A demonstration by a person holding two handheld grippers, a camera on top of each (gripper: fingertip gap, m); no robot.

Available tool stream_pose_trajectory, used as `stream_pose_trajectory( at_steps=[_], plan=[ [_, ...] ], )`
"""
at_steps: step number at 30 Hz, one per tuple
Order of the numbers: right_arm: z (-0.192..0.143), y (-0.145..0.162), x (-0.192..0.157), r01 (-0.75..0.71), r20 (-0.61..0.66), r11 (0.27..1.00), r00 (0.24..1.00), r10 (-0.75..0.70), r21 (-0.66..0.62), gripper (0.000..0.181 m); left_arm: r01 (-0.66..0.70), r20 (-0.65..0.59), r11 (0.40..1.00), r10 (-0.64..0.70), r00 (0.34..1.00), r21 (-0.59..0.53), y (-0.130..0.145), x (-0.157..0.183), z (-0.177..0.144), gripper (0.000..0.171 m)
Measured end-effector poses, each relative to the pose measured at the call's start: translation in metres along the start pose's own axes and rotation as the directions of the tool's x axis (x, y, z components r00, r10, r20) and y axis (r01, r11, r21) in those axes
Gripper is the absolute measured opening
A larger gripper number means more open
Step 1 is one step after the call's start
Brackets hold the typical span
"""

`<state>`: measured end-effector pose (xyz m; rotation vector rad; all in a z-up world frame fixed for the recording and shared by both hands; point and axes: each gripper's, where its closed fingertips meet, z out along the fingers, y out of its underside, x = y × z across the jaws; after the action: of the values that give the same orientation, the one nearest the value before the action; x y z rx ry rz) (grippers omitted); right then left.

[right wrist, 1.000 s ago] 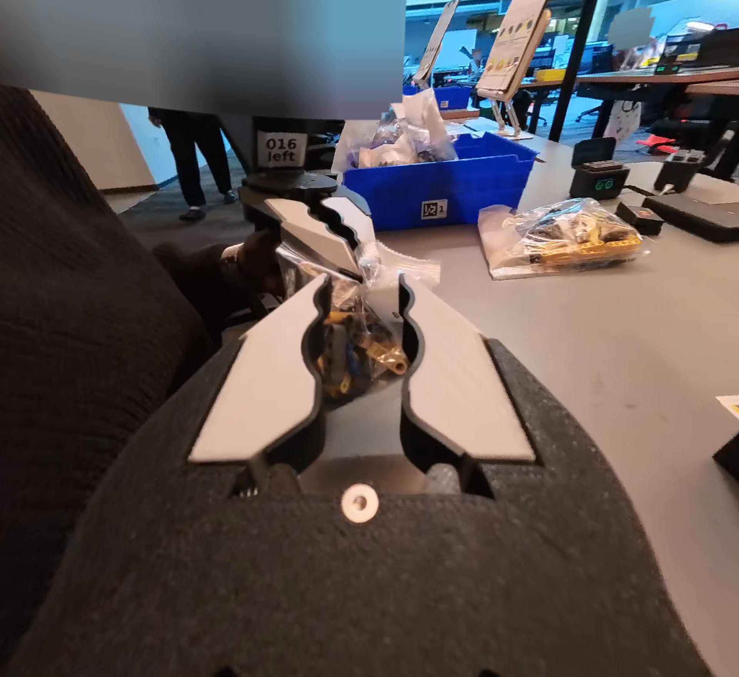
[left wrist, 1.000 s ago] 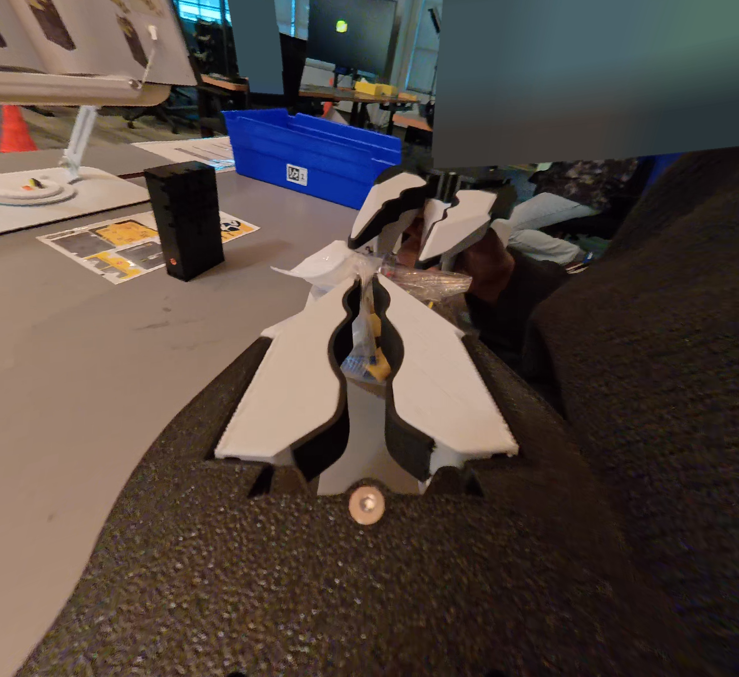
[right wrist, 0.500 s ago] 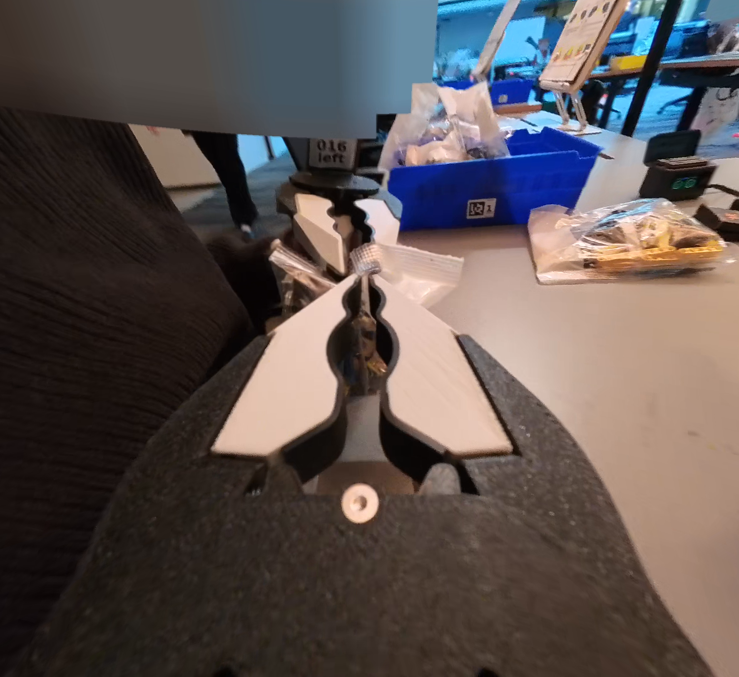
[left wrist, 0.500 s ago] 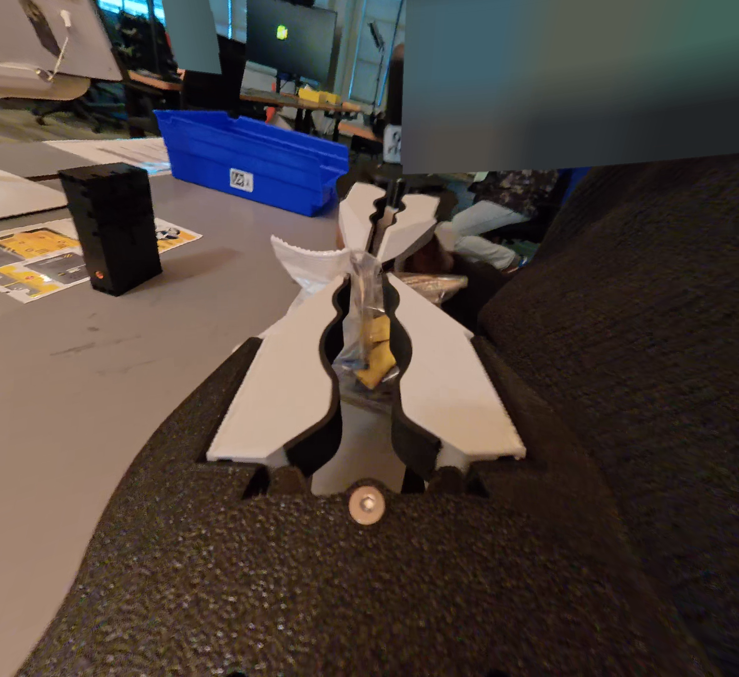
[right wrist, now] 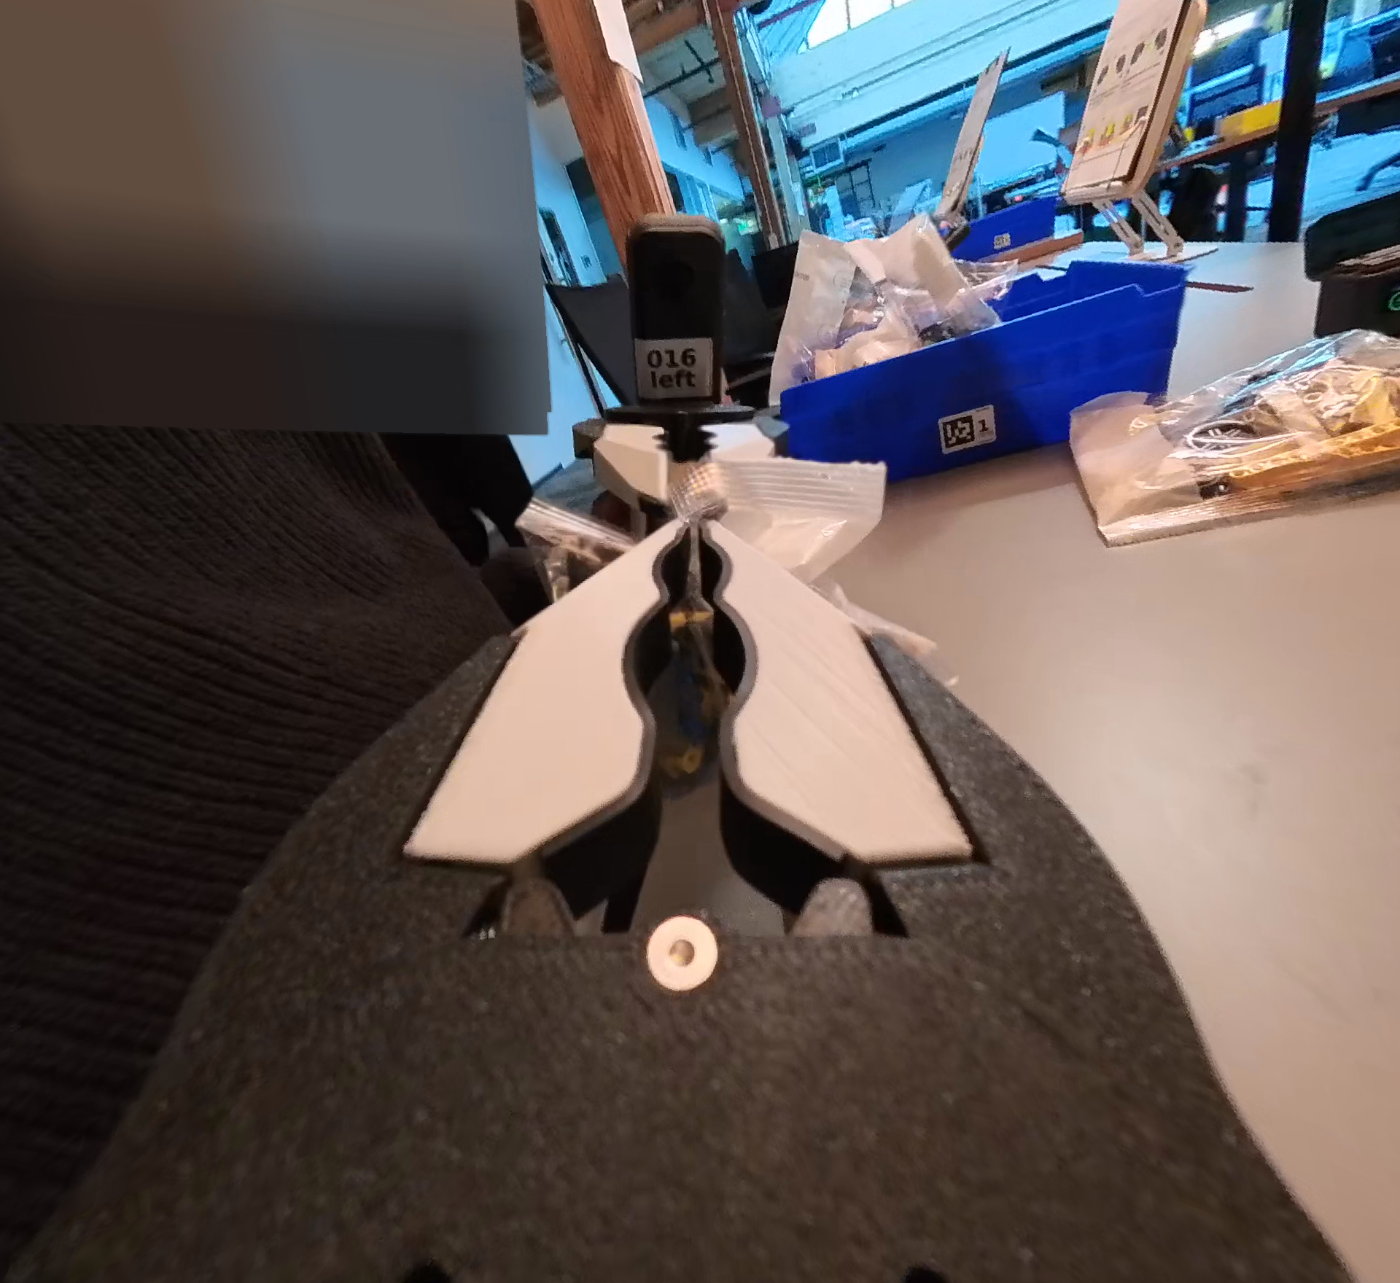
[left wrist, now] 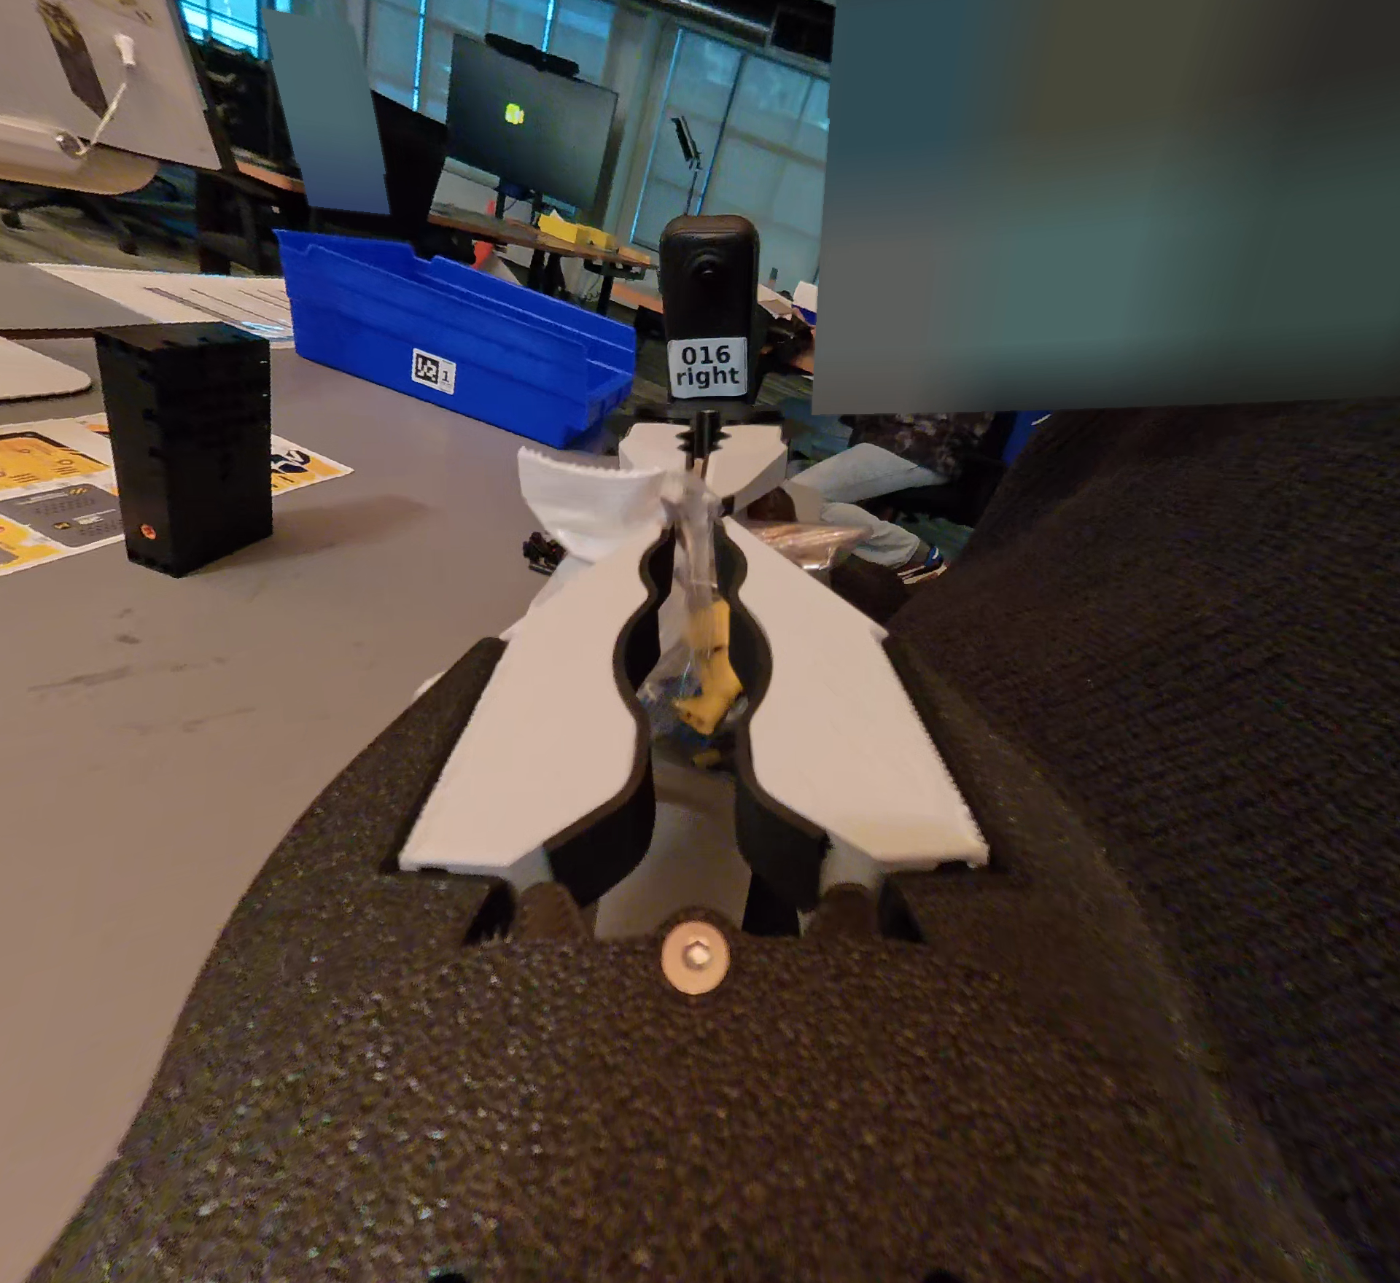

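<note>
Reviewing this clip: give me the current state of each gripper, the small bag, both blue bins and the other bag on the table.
Left gripper: shut on the small bag's top.
Right gripper: shut on the same bag, facing the left one.
Small bag: clear, holds yellow and blue pieces, pinched between both grippers, top crumpled.
Blue bin: no contents visible.
Filled bin: piled with plastic bags.
Large bag: lying flat on the table, untouched.

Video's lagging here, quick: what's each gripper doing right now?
Left gripper: closed on the clear plastic bag of small parts.
Right gripper: closed on the same bag, facing the left.
</note>
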<state>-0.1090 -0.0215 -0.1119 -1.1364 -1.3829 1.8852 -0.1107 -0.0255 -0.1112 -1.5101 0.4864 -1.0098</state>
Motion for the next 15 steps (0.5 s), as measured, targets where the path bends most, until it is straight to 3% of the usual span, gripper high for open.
stream_pose_trajectory(
  at_steps=[15],
  plan=[
    [0.0010, 0.0034, -0.0006, 0.011, -0.019, 0.999, 1.000, -0.012, -0.046, 0.000, 0.055, -0.023, 0.998, -0.054, 0.998, 0.031, 0.0003, 0.0026, 0.0007, 0.000]
  ],
)
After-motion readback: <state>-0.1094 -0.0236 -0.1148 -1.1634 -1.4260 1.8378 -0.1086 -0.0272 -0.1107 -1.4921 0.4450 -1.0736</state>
